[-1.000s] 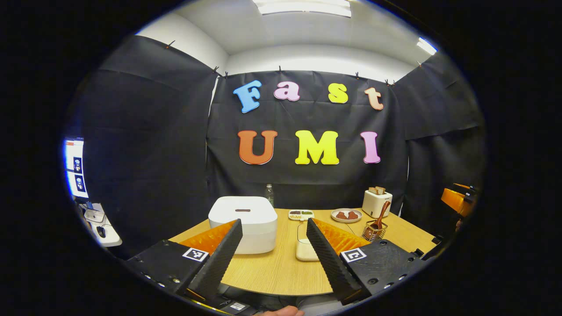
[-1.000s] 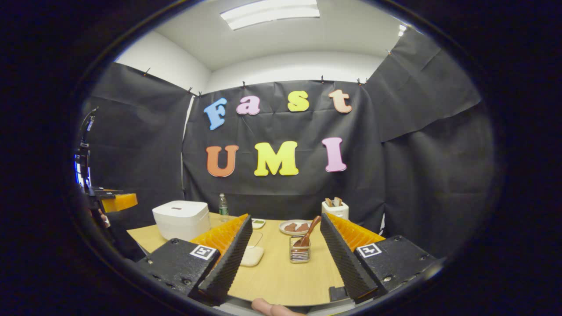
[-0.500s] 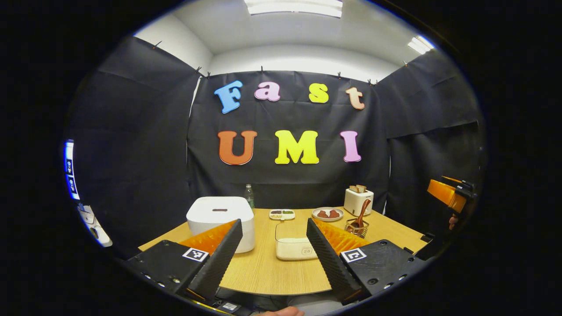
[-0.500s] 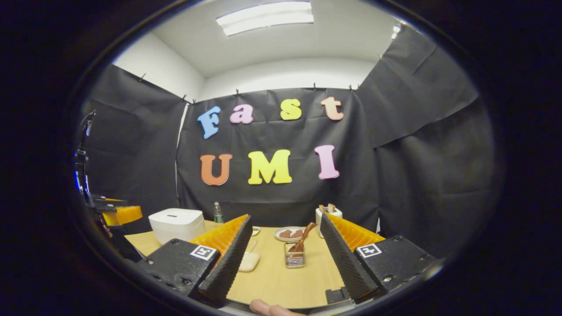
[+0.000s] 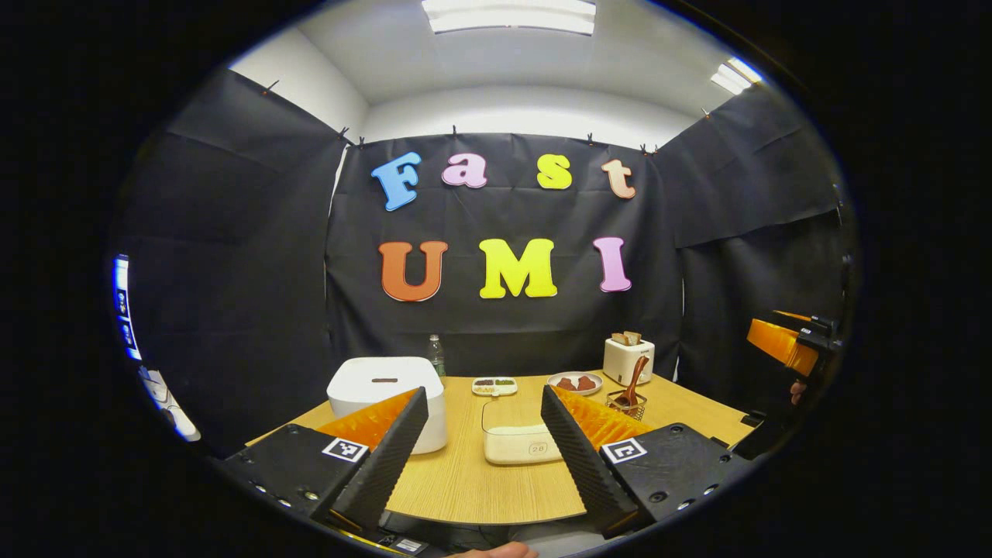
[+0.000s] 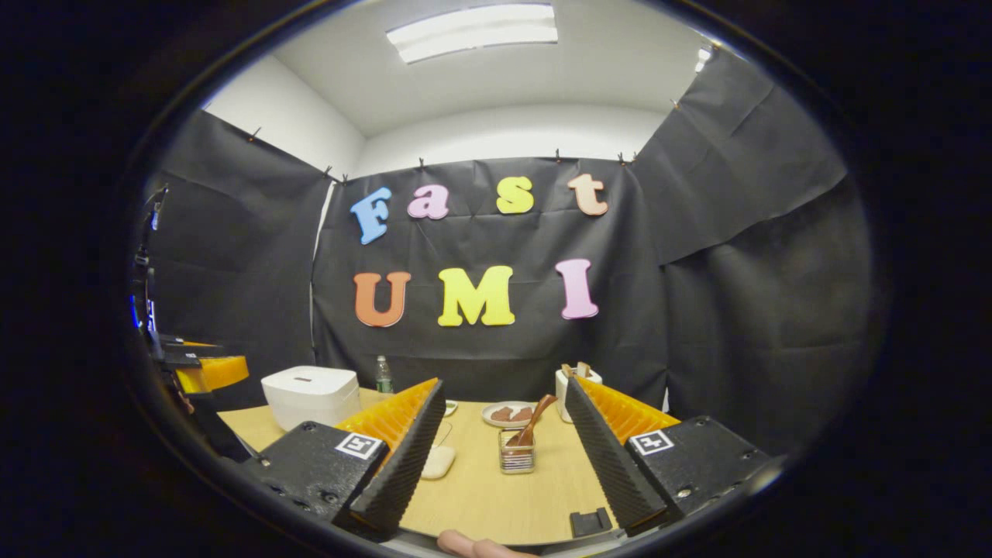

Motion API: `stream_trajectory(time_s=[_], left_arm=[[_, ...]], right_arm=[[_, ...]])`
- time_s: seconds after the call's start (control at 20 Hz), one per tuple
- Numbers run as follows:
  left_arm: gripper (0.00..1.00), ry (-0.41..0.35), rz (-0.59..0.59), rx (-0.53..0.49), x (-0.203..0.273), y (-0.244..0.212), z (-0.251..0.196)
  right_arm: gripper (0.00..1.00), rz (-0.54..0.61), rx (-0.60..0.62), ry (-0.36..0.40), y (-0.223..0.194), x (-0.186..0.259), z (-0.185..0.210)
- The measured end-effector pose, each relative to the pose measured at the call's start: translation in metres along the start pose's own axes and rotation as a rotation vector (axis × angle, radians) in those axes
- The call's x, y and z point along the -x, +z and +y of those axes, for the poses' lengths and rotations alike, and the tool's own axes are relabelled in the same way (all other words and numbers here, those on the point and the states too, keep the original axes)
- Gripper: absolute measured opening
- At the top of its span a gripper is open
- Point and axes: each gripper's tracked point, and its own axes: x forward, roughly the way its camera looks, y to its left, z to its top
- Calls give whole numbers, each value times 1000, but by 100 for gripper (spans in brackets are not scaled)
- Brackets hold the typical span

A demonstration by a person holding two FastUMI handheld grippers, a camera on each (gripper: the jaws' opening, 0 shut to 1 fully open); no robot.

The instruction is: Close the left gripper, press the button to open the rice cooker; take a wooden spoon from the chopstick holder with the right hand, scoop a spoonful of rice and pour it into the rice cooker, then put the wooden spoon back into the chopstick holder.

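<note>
A white rice cooker (image 5: 385, 397) (image 6: 311, 394) with its lid down stands on the left of the wooden table (image 5: 465, 480). A wooden spoon (image 5: 634, 378) (image 6: 535, 420) leans in a wire chopstick holder (image 5: 625, 402) (image 6: 517, 456) on the right. A white rice container (image 5: 521, 440) (image 6: 437, 459) with a clear lid sits between them. My left gripper (image 5: 484, 409) hovers open over the near table edge, aimed between cooker and container. My right gripper (image 6: 504, 397) is open too, facing the holder from a distance. Each gripper appears at the edge of the other's view.
At the back of the table stand a water bottle (image 5: 437, 359), a small divided dish (image 5: 494, 385), a plate of brown food (image 5: 575, 382) and a white toaster (image 5: 628, 359). A desk with a screen (image 5: 122, 306) lies far left.
Both views have drawn back and risen from the table, so the cooker, container and holder look smaller and farther. Both grippers stay open.
</note>
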Motion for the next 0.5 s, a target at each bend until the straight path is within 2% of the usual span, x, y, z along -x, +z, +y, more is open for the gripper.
stream_trajectory(time_s=[0.25, 0.3, 0.35, 0.4, 0.5], left_arm=[[94, -3, -5, -22, 4, 2, -4], [94, -5, -7, -21, 2, 1, -5], [94, -4, -5, -20, 1, -1, -6], [94, -3, -5, -21, -1, -2, -7], [94, 1, -1, -26, -3, -3, -7]], right_arm=[[100, -17, 12, -17, 3, 1, -9], [92, -17, 14, -23, 3, 1, -12], [92, -19, 13, -30, 2, 1, -16], [100, -18, 10, -37, 2, 1, -20], [100, -10, 1, -43, -3, -1, -24]])
